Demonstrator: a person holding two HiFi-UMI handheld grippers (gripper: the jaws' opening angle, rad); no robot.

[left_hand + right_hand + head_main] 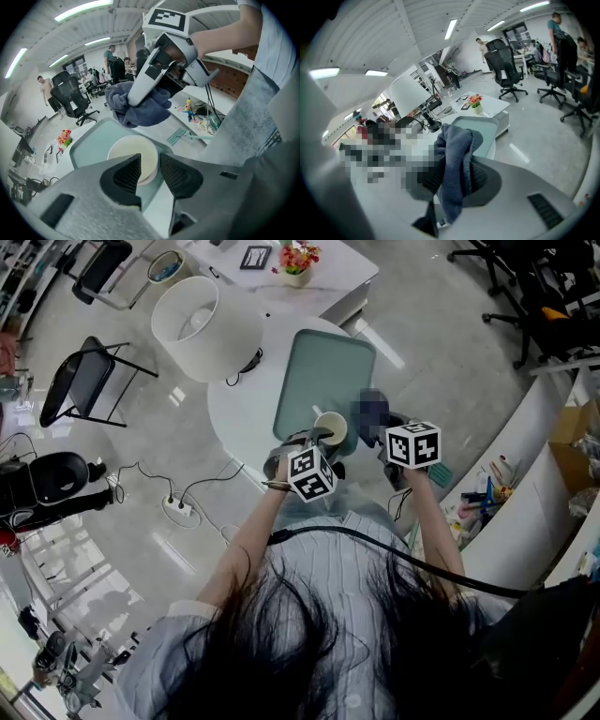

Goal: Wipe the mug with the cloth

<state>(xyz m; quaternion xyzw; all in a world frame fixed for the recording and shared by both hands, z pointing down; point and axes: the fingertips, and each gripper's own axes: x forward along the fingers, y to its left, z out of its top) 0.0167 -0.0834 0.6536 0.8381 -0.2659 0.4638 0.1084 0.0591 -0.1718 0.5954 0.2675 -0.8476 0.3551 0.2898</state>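
Below, glossy grey floor with black office chairs, then round white table bearing a pale green tray, cream mug at the tray's near edge just beyond the left gripper with jaws apart and empty, dark blue cloth clamped in the right gripper.

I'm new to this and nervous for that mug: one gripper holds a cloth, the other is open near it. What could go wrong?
1. The mug stands loose on the tray. The left gripper has its jaws apart and grips nothing, so a push from the cloth might slide or tip it.
2. The right gripper pinches only part of the cloth, and the rest hangs free. It could slip out while rubbing.
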